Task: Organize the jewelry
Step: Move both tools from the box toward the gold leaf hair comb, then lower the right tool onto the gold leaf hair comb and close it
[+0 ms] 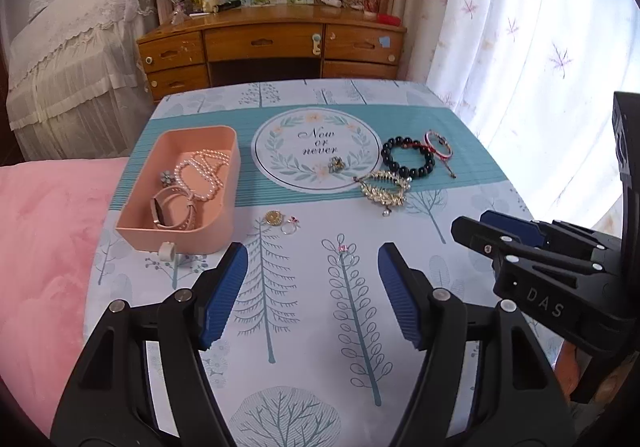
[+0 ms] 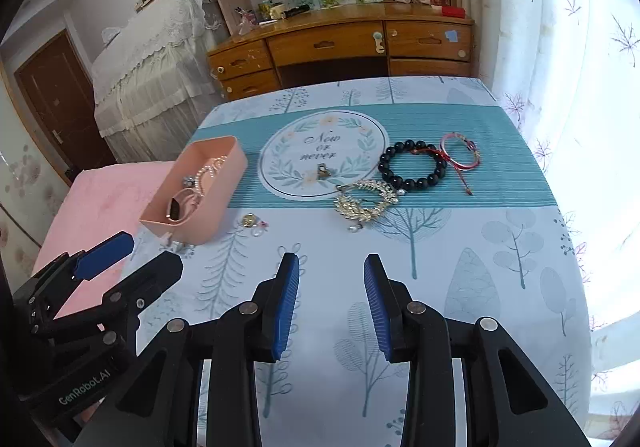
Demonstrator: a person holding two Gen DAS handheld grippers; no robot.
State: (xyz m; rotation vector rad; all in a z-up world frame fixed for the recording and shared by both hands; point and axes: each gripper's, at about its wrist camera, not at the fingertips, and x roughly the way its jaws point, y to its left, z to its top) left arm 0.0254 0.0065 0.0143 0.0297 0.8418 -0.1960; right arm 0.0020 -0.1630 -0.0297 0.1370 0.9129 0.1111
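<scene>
A pink box (image 1: 132,221) (image 2: 230,167) on the table's left holds a pearl necklace (image 1: 202,171), a pink strap and a small flower piece. Loose on the cloth lie a black bead bracelet (image 1: 408,155) (image 2: 414,165), a red cord bracelet (image 1: 438,145) (image 2: 460,151), a gold leaf piece (image 1: 384,191) (image 2: 366,203), a small charm (image 1: 336,164) (image 2: 323,172), a gold round piece with a ring (image 1: 280,221) (image 2: 253,224), and a pink-stone ring (image 1: 345,251). My left gripper (image 1: 312,267) is open, just short of that ring. My right gripper (image 2: 331,279) is open and empty, nearer than the gold piece.
A white clip (image 1: 167,251) sits at the box's near wall. A pink bed (image 1: 44,239) borders the table's left. A wooden desk (image 1: 272,43) stands beyond the far edge, a curtain (image 1: 520,27) on the right. Each gripper shows in the other's view.
</scene>
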